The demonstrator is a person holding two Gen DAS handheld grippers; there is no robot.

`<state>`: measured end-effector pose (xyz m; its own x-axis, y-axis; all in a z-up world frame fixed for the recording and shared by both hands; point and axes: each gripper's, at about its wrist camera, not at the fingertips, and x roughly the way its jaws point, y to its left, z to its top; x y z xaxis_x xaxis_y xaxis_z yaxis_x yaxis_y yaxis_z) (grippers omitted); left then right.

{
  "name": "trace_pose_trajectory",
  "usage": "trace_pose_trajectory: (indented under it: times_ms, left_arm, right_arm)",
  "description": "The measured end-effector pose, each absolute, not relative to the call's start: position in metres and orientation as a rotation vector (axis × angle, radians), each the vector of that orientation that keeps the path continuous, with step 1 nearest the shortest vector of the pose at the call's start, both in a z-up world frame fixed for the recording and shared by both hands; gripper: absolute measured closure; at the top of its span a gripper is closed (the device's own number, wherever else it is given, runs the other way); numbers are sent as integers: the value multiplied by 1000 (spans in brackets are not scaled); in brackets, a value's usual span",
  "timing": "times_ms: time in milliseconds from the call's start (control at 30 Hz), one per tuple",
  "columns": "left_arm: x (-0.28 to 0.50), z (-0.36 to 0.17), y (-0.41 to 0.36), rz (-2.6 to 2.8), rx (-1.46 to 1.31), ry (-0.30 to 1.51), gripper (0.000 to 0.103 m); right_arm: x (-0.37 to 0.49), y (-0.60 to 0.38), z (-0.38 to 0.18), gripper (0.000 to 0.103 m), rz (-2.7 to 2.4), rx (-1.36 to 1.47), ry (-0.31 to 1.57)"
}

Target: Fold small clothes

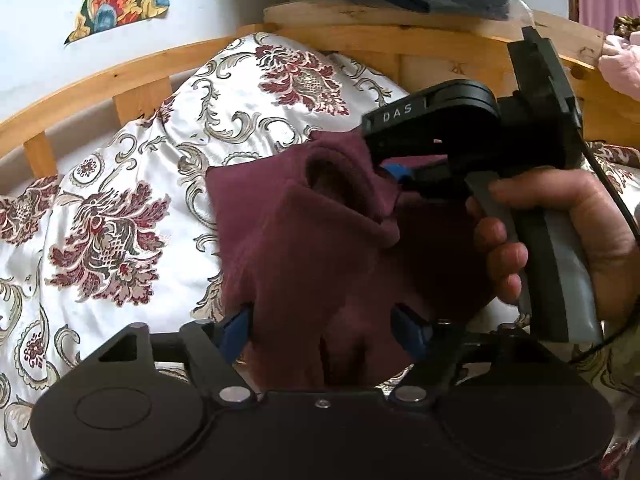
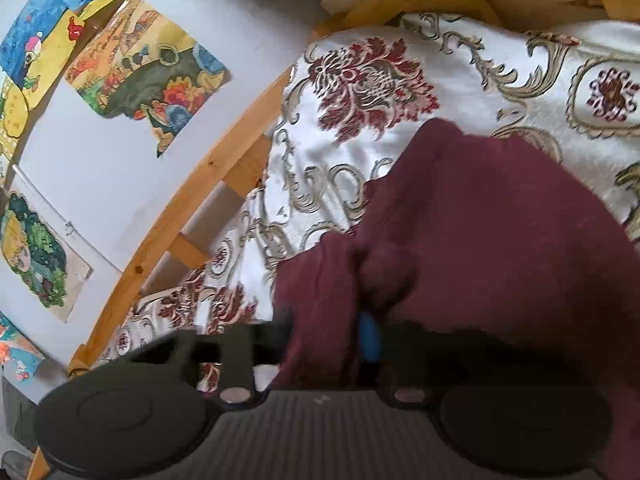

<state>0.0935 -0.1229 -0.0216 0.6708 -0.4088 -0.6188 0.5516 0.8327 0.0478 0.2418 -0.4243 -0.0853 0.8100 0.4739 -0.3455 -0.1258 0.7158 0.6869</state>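
the bed (image 1: pixel 132 76) has a frame of pale wood, a curved rail with short upright slats running along the white wall. over it lies a shiny white bedspread (image 1: pixel 132 184) woven with dark red flower medallions and grey-gold scrolls (it swells and creases rather than lying flat). directly on the bedspread lies a maroon garment (image 1: pixel 304 248), rumpled and partly doubled over itself, one folded edge raised off the cover; in the right wrist view the same cloth spreads across the cover's lower right.
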Motion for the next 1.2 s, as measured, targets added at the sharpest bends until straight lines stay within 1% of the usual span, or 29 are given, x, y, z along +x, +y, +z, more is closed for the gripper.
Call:
trace_pose_trajectory:
  times_ms: [67, 167, 400, 700, 967, 1033, 1100, 1200]
  left_arm:
    - [91, -21, -126, -554, 247, 631, 36]
    - [86, -19, -131, -585, 253, 618, 42]
    - [75, -18, -162, -688, 275, 589, 43]
    - [70, -19, -194, -816, 280, 593, 43]
    - [63, -16, -192, -890, 262, 597, 43]
    - [62, -13, -189, -899, 248, 593, 42]
    - [61, -9, -183, -900, 222, 589, 39]
    - [64, 1, -170, -867, 152, 571, 26]
  right_arm:
    - [241, -429, -81, 87, 357, 678, 516]
    - [236, -434, -68, 89, 364, 617, 468]
    - [222, -444, -45, 90, 353, 489, 380]
    - [213, -481, -41, 91, 274, 524, 347]
    - [206, -502, -45, 91, 205, 540, 365]
    - [207, -503, -45, 91, 191, 537, 368]
    - [209, -505, -48, 91, 176, 535, 379]
    - [213, -508, -55, 91, 142, 541, 401]
